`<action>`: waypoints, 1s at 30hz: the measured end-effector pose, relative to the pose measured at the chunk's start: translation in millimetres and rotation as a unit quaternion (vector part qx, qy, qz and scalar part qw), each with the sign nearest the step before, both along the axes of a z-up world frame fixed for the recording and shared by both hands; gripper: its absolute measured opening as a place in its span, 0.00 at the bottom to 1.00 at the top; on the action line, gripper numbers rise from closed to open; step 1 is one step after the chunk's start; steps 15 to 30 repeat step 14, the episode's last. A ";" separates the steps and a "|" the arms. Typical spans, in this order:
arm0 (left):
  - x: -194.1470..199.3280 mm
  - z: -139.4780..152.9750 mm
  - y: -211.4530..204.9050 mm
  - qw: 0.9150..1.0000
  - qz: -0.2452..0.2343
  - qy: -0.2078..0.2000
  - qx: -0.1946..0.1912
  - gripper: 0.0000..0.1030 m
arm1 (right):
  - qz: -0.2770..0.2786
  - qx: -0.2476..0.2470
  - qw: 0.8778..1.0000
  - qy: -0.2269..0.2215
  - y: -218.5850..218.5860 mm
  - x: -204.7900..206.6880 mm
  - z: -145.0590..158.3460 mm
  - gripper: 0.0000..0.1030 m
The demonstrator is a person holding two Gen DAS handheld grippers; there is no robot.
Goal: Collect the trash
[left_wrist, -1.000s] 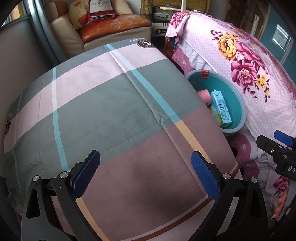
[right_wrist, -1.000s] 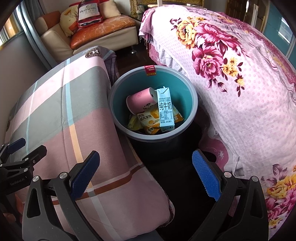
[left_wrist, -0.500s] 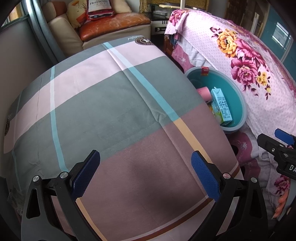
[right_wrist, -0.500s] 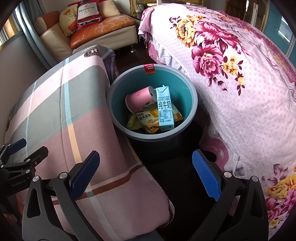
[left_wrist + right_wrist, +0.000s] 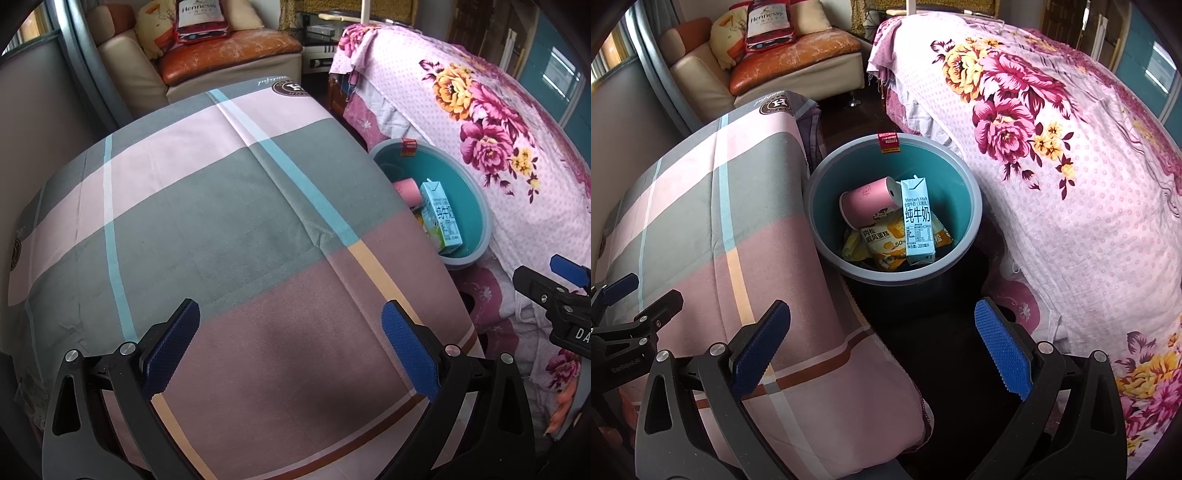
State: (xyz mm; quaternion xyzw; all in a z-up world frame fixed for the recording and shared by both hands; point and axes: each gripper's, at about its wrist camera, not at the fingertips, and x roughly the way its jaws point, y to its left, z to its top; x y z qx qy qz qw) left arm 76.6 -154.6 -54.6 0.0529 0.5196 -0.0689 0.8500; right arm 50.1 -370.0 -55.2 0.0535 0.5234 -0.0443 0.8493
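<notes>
A teal bin [image 5: 973, 206] stands on the floor between two covered beds. Inside it lie a pale blue milk carton [image 5: 918, 221], a pink cup [image 5: 866, 205] and a yellow snack wrapper [image 5: 886, 243]. The left wrist view shows the same bin [image 5: 480, 221] and carton [image 5: 441, 218] at the right, partly hidden by the plaid bed. My right gripper [image 5: 882, 347] hangs open above the dark floor in front of the bin, nothing between its fingers. My left gripper [image 5: 291, 347] is open over the plaid cover [image 5: 221, 221], holding nothing.
A floral pink bedspread [image 5: 1071, 166] rises to the right of the bin, the plaid bed [image 5: 701, 221] to its left. A sofa [image 5: 794, 55] with cushions stands at the back. The other gripper shows at the frame edge [image 5: 554, 295] [image 5: 624, 325].
Both views have shifted slightly; the bin sits a little nearer the middle. Both grippers stay open and the bin's contents have not moved.
</notes>
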 end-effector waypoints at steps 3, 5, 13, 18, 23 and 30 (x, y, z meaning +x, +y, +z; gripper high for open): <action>-0.5 1.4 1.0 1.000 0.002 -0.002 -0.001 0.96 | 0.002 -0.004 1.000 -0.001 2.0 -0.4 1.6 0.93; -1.3 2.4 1.0 1.000 0.002 -0.004 -0.001 0.96 | 0.003 -0.007 1.000 -0.002 2.9 -1.0 3.0 0.93; -2.0 4.3 1.8 1.000 0.001 -0.006 -0.007 0.96 | 0.006 -0.018 1.000 -0.005 6.2 -3.0 6.2 0.93; -2.0 4.1 2.2 1.000 0.001 -0.005 -0.008 0.96 | 0.006 -0.019 1.000 -0.005 6.3 -3.0 6.5 0.93; -2.0 4.1 2.2 1.000 0.001 -0.005 -0.008 0.96 | 0.006 -0.019 1.000 -0.005 6.3 -3.0 6.5 0.93; -2.0 4.1 2.2 1.000 0.001 -0.005 -0.008 0.96 | 0.006 -0.019 1.000 -0.005 6.3 -3.0 6.5 0.93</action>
